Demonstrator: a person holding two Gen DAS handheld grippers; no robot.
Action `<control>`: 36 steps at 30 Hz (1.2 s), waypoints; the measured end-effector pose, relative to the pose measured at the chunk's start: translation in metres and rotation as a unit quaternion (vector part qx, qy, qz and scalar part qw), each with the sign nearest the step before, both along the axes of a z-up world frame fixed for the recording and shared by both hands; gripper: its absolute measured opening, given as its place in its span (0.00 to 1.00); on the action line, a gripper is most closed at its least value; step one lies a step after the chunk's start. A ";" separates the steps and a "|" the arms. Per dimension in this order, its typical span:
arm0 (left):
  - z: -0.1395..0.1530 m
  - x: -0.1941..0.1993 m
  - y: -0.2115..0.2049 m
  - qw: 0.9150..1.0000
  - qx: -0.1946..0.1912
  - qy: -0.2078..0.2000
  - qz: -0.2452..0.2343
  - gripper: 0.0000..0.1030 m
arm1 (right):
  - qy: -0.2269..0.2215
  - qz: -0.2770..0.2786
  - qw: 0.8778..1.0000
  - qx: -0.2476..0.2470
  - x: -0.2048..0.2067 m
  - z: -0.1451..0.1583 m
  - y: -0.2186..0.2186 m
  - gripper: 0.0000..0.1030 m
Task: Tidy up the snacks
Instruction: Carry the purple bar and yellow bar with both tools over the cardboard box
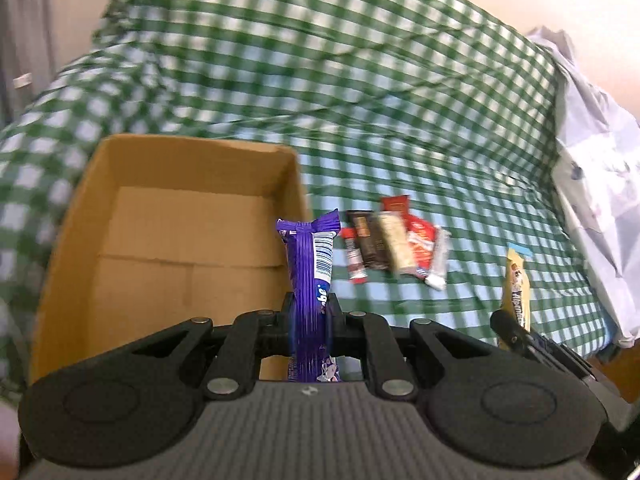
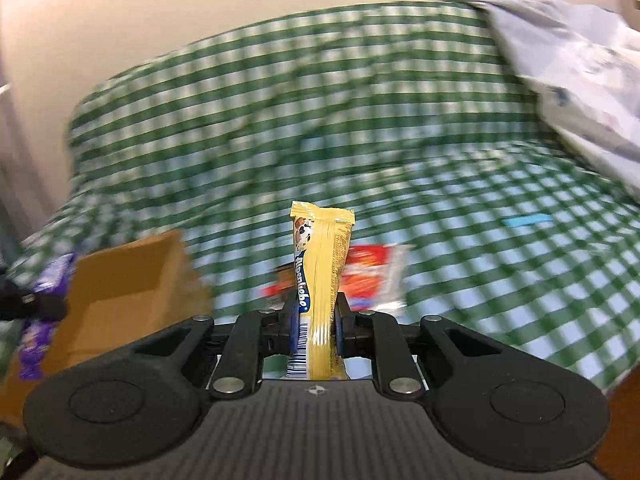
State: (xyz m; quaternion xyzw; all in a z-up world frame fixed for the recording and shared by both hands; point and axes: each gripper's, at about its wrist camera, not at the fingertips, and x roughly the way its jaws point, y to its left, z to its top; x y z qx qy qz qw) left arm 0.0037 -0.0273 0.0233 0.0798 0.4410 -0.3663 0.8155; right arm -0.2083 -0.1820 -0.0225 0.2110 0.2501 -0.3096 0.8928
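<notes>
Green-checked cloth (image 1: 360,92) covered the whole work surface, rumpled toward the back. Nearest my left camera, the left gripper (image 1: 311,312) was clamped on a purple bar (image 1: 308,280), long axis running straight out along the fingers, sealed end pointing away from me and standing over the near right corner of the cardboard box (image 1: 180,160). Nearest my right camera, the right gripper (image 2: 316,320) pinched a yellow bar (image 2: 320,264) the same way, its crimped end pointing forward, well clear of the cloth. Beyond, the box showed only bare cardboard inside, so I judged nothing was packed yet. Farther right, a small heap of wrapped snacks (image 1: 394,240) lay on the cloth just beside the box, waiting to go in. Behind it a pale crumpled sheet (image 1: 592,152) lay along the right edge.
</notes>
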 end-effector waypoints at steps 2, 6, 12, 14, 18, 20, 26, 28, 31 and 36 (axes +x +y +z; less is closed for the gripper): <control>0.003 0.002 0.025 1.000 0.001 0.001 0.014 0.14 | -0.004 0.032 0.999 0.003 0.010 0.010 0.027 0.17; 0.006 0.002 0.073 0.999 -0.002 -0.004 0.034 0.14 | -0.005 0.087 0.996 0.000 0.030 0.025 0.080 0.17; 0.006 -0.004 0.134 0.999 -0.013 -0.020 0.045 0.14 | 0.003 0.143 0.989 -0.019 0.051 0.037 0.145 0.17; 0.005 -0.008 0.149 0.998 -0.021 -0.025 0.049 0.14 | 0.011 0.154 0.988 -0.022 0.052 0.037 0.161 0.17; 0.005 -0.016 0.171 0.998 -0.032 -0.034 0.052 0.14 | 0.024 0.168 0.985 -0.022 0.056 0.040 0.185 0.17; 0.006 -0.018 0.179 0.997 -0.040 -0.033 0.053 0.14 | 0.026 0.173 0.984 -0.030 0.054 0.043 0.193 0.17; 0.013 -0.028 0.194 0.996 -0.063 -0.041 0.052 0.14 | 0.025 0.174 0.983 -0.053 0.045 0.054 0.209 0.17; 0.015 -0.033 0.197 0.995 -0.067 -0.047 0.050 0.14 | 0.023 0.174 0.983 -0.057 0.043 0.056 0.213 0.17; 0.018 -0.040 0.202 0.995 -0.071 -0.055 0.050 0.14 | 0.019 0.177 0.982 -0.061 0.035 0.058 0.216 0.17; 0.021 -0.046 0.207 0.994 -0.074 -0.061 0.051 0.14 | 0.010 0.178 0.982 -0.066 0.027 0.061 0.220 0.17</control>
